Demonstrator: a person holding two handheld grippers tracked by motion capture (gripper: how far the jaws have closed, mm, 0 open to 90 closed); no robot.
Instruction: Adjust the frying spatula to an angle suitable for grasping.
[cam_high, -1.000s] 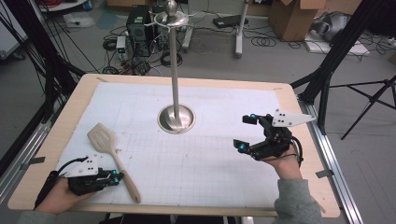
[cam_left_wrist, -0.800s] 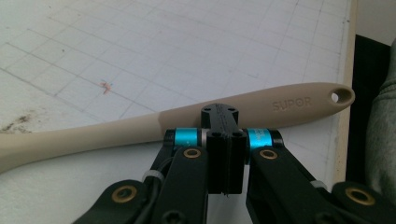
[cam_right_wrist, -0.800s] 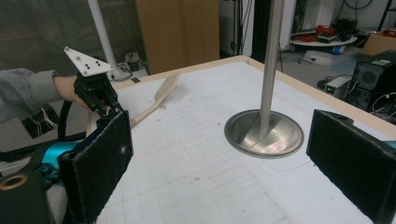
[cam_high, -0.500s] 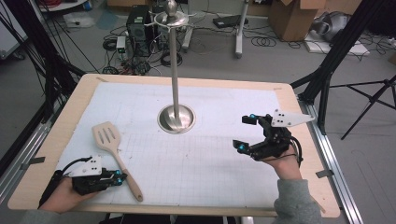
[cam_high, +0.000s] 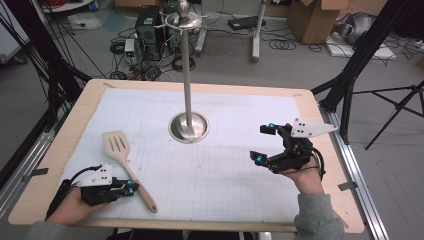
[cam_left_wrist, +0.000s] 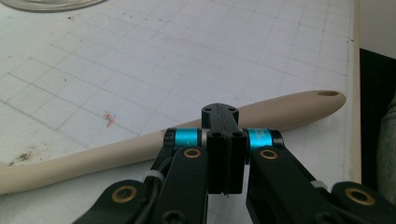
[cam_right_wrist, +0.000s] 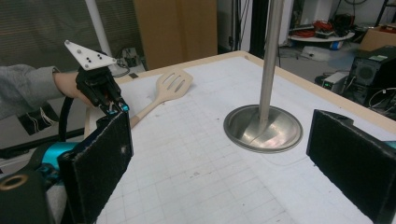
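The wooden slotted spatula lies flat on the desk, well to the left of the steel hanging stand, so picking it up and hanging it are both still to do. The left claw sits pinched together, empty, just beside the handle. The right claw gapes wide, empty, right of the stand. No readable writing anywhere.

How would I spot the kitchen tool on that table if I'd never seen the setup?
Start at the tall metal stand in the middle of the white mat. Look toward the near left: a pale wooden spatula lies flat, right in front of the left gripper. Its slotted blade and long handle set it apart.
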